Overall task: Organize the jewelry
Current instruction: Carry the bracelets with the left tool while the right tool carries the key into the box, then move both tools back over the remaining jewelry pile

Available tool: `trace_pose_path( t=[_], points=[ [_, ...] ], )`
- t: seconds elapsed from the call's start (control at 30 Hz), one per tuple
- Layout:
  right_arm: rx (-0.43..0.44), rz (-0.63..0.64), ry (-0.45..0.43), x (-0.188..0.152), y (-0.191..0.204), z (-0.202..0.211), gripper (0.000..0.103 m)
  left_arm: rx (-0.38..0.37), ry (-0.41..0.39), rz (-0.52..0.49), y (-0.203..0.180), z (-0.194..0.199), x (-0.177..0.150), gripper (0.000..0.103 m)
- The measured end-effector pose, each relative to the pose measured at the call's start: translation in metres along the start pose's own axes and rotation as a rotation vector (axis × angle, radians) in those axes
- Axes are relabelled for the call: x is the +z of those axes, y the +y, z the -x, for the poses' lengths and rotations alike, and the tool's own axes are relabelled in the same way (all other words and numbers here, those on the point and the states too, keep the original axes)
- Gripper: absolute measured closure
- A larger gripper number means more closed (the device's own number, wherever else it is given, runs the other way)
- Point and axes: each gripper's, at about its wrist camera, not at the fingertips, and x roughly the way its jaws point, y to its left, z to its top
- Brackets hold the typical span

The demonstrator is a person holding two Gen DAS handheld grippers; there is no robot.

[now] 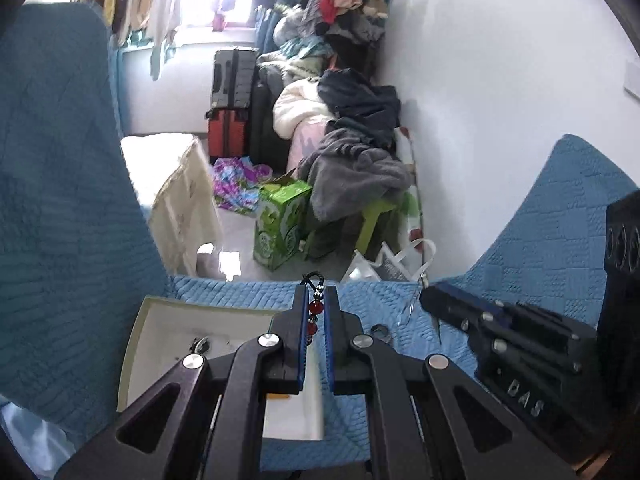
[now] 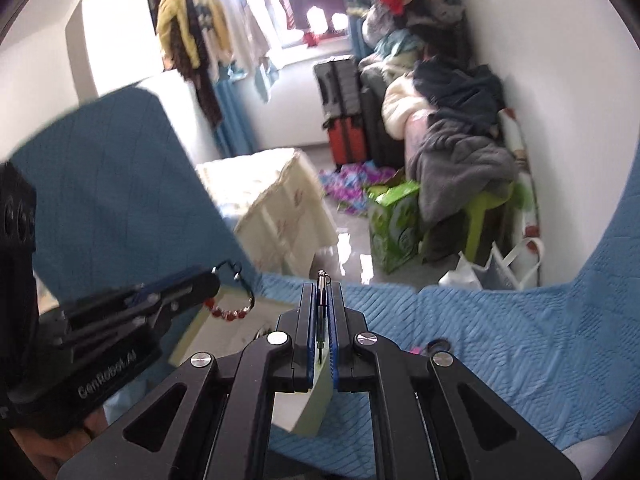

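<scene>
My left gripper (image 1: 315, 300) is shut on a bracelet of red beads (image 1: 315, 307). Its black cord loop pokes out past the fingertips. In the right wrist view the same bracelet (image 2: 228, 313) dangles in a curve from the left gripper (image 2: 212, 280), above the corner of an open cream box (image 2: 308, 408). My right gripper (image 2: 321, 292) is shut on a slim silver pendant (image 2: 321, 312) with a small ring at its top. From the left wrist view, the right gripper (image 1: 430, 296) sits to the right, the pendant (image 1: 414, 308) hanging from its tip. The box (image 1: 180, 332) lies on the blue quilt, below and left of my left fingers.
A blue quilted cover (image 1: 540, 220) spreads under both grippers and rises at left and right. A small metal piece (image 1: 380, 332) and a pink bit (image 2: 418, 349) lie on it. Beyond its edge, on the floor, are a green carton (image 1: 280, 228), a white bag (image 2: 492, 268) and a cream-draped table (image 2: 280, 208).
</scene>
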Motion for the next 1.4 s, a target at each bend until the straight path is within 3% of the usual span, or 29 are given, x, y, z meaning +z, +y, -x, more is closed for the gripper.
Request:
trace_pose_path(
  t=[0.33, 0.53, 0.8, 1.0, 1.07, 1.1, 1.2, 1.23, 1.4],
  points=[
    [0.059, 0.031, 0.163, -0.045, 0.033, -0.083, 0.1, 0.059, 0.116, 0.056, 0.075, -0.056, -0.048, 0.098],
    [0.068, 0.043, 0.241, -0.062, 0.042, -0.119, 0.099, 0.063, 0.177, 0.075, 0.1, -0.086, -0.068, 0.098],
    [0.045, 0.043, 0.294, -0.072, 0.041, -0.139, 0.099, 0.078, 0.253, 0.096, 0.115, -0.114, -0.087, 0.098],
    [0.063, 0.035, 0.296, -0.068, 0.04, -0.137, 0.095, 0.108, 0.237, 0.106, 0.117, -0.103, -0.082, 0.096],
    [0.066, 0.03, 0.276, -0.062, 0.038, -0.129, 0.082, 0.1, 0.226, 0.131, 0.118, -0.096, -0.074, 0.095],
    [0.068, 0.027, 0.263, -0.058, 0.037, -0.125, 0.079, 0.103, 0.224, 0.137, 0.118, -0.094, -0.071, 0.091],
    [0.063, 0.023, 0.221, -0.046, 0.032, -0.11, 0.066, 0.13, 0.194, 0.147, 0.116, -0.081, -0.059, 0.048],
    [0.061, 0.019, 0.199, -0.041, 0.029, -0.102, 0.059, 0.139, 0.172, 0.146, 0.113, -0.073, -0.054, 0.039],
    [0.079, 0.026, 0.113, -0.021, 0.019, -0.07, 0.056, 0.145, 0.095, 0.136, 0.094, -0.041, -0.032, 0.037]
  ],
)
